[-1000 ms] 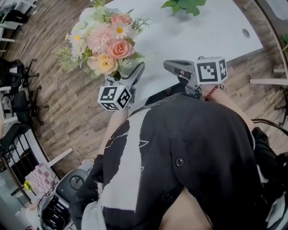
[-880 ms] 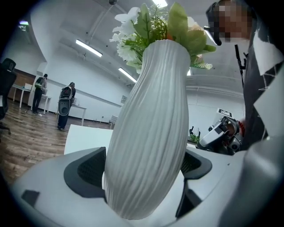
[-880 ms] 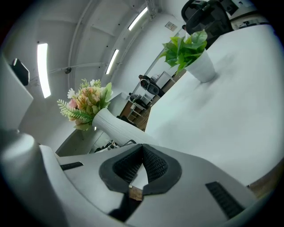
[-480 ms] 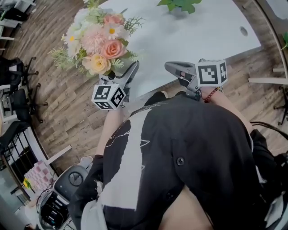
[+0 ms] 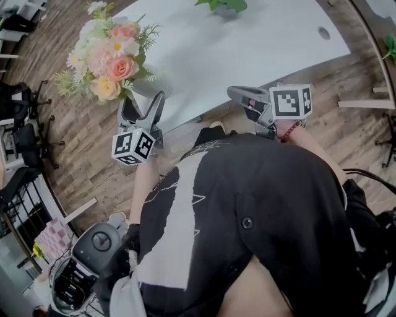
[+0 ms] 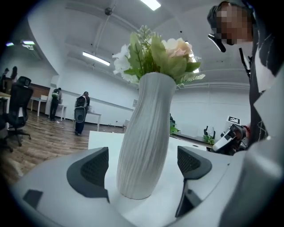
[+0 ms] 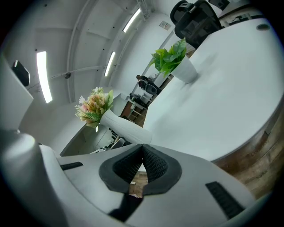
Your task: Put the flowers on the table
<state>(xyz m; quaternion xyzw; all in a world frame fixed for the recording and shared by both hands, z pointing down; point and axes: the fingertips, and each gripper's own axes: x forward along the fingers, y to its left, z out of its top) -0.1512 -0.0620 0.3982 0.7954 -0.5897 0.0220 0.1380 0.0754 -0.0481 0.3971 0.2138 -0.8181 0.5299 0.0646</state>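
A bouquet of pink, peach and white flowers (image 5: 105, 52) fills a white ribbed vase (image 5: 140, 88), which stands upright on the near left corner of the white table (image 5: 247, 49). My left gripper (image 5: 141, 106) is open just behind the vase. In the left gripper view the vase (image 6: 144, 137) rises between the two spread pads (image 6: 88, 167) with a gap on each side, and the flowers (image 6: 155, 55) top it. My right gripper (image 5: 238, 94) is shut and empty at the table's near edge. Its own view shows the right gripper (image 7: 142, 162) with the vase (image 7: 126, 129) and flowers (image 7: 93, 106) off to the left.
A potted green plant (image 5: 223, 5) stands at the table's far side, seen also as the plant (image 7: 175, 60). A cable hole (image 5: 323, 33) is at the table's right. Office chairs (image 5: 25, 145) stand on the wooden floor at left.
The left gripper's jaws have opened and drawn back from the vase, which now stands on the table on its own. The right gripper has hardly moved.
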